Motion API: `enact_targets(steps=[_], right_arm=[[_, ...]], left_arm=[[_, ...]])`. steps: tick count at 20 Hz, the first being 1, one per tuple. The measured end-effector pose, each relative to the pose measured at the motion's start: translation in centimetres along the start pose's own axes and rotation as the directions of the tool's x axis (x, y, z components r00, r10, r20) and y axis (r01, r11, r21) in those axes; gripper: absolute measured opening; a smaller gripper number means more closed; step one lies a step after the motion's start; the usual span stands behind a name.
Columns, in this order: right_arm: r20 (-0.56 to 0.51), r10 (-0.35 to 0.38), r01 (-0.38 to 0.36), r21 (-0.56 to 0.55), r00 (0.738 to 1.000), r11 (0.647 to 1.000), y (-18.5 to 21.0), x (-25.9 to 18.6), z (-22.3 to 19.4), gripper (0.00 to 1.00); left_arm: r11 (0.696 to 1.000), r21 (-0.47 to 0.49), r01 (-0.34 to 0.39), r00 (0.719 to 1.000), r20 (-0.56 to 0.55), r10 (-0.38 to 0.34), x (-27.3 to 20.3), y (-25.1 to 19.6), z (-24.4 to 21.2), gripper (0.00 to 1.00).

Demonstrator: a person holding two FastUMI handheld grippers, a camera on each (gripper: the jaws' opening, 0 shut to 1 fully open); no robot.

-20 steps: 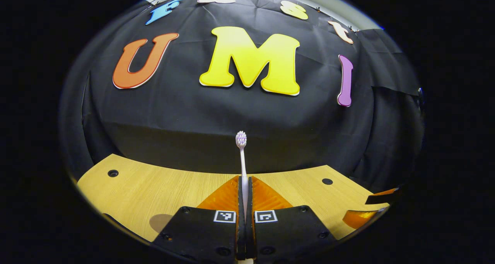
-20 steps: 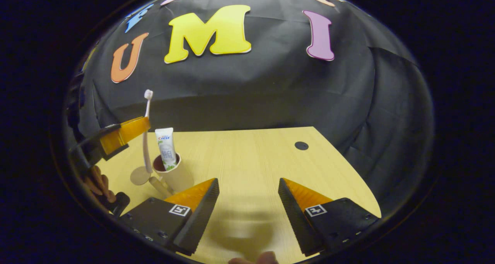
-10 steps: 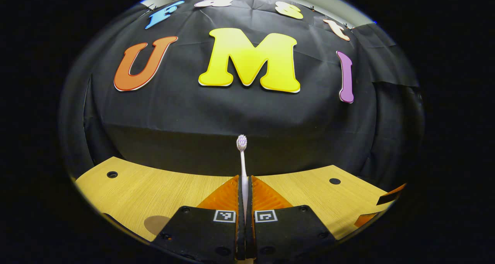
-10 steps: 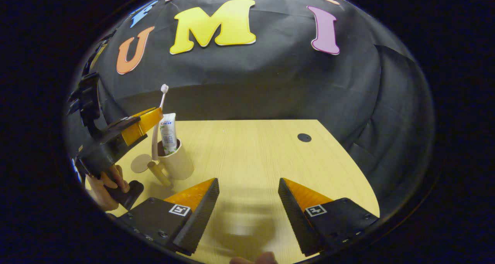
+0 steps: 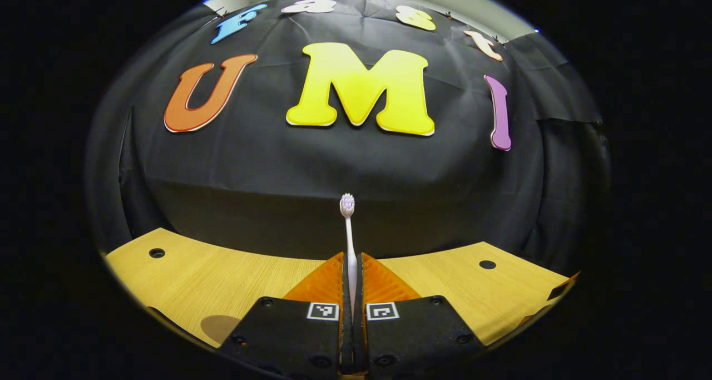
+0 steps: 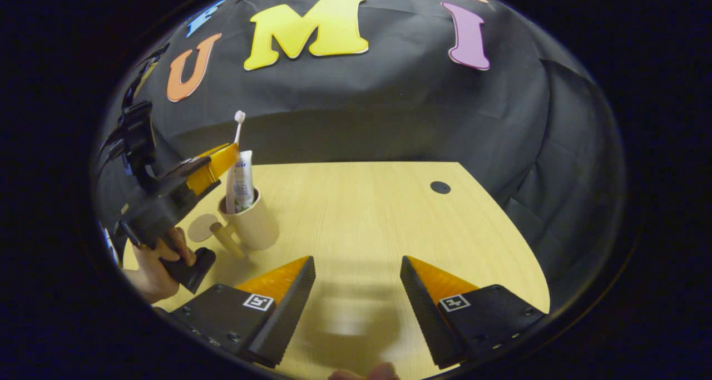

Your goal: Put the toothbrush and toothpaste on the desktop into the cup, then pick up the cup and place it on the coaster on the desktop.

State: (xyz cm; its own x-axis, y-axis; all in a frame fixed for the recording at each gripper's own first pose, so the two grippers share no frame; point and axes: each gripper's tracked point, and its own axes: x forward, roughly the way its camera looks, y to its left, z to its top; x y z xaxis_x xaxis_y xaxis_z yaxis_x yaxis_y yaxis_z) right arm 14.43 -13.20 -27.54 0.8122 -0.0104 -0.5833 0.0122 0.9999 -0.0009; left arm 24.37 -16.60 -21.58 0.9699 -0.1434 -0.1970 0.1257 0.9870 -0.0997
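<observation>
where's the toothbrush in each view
Left gripper view: the toothbrush stands centre frame, bristles up, clamped between the left hand-held gripper fingers.
Right gripper view: far left; its head rises above that gripper, by the toothpaste in the cup.
Shared landmark: the wooden desktop.

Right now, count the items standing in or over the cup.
2. The toothpaste stands upright inside the cup. The toothbrush is clamped in the left gripper above the cup; whether its lower end is inside is hidden.
</observation>
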Motion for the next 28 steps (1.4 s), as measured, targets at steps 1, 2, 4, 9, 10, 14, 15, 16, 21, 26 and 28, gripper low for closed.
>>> enact_targets(steps=[1,2,4,9,10,14,15,16,21,26,28], right_arm=[[-0.004,0.0,0.0,-0.001,1.0,1.0,0.0,0.1,-0.1,0.91],[-0.006,-0.001,0.001,-0.002,1.0,1.0,0.0,0.1,-0.2,0.91],[-0.007,0.003,-0.003,-0.001,1.0,1.0,0.2,0.2,-0.3,0.91],[-0.012,0.013,-0.013,-0.013,1.0,1.0,0.8,0.6,-0.4,0.91],[-0.013,0.014,-0.014,-0.013,1.0,1.0,0.9,0.6,-0.4,0.91],[-0.018,0.019,-0.019,-0.02,1.0,1.0,1.5,0.7,-0.5,0.91],[-0.019,0.021,-0.022,-0.024,1.0,0.999,1.8,0.7,-0.5,0.91],[-0.021,0.025,-0.025,-0.028,0.999,0.999,2.2,0.7,-0.4,0.91],[-0.026,0.073,-0.074,-0.045,0.997,0.996,6.0,-0.3,1.2,0.91],[-0.109,0.125,-0.126,-0.004,0.986,0.992,11.9,-1.0,2.5,0.92],[-0.165,0.115,-0.115,0.008,0.98,0.993,13.8,-0.7,2.8,0.92]], left_arm=[[1.0,0.0,0.003,1.0,-0.002,-0.003,-0.1,-0.1,-0.3,0.04],[1.0,0.009,0.009,1.0,0.01,-0.009,-0.3,-0.3,-0.4,0.05],[0.999,0.031,0.032,0.999,-0.003,-0.032,-0.5,-1.0,-1.1,0.08],[0.999,0.03,0.042,0.999,-0.033,-0.041,-1.0,-0.9,-2.2,0.13],[0.999,0.022,0.044,0.998,-0.041,-0.043,-1.2,-0.9,-2.5,0.14],[0.999,-0.015,0.037,0.995,-0.087,-0.038,-2.4,-0.5,-3.7,0.21],[0.999,-0.025,0.033,0.995,-0.097,-0.035,-2.9,-0.3,-3.8,0.23],[0.999,-0.039,0.024,0.994,-0.105,-0.028,-3.5,0.1,-3.7,0.36],[0.997,-0.046,-0.062,0.993,-0.102,0.057,-7.6,4.2,-1.5,0.93],[0.986,0.012,-0.165,0.98,-0.111,0.165,-12.6,11.1,1.2,0.87],[0.982,0.018,-0.186,0.976,-0.11,0.187,-14.5,13.4,2.5,0.87]])
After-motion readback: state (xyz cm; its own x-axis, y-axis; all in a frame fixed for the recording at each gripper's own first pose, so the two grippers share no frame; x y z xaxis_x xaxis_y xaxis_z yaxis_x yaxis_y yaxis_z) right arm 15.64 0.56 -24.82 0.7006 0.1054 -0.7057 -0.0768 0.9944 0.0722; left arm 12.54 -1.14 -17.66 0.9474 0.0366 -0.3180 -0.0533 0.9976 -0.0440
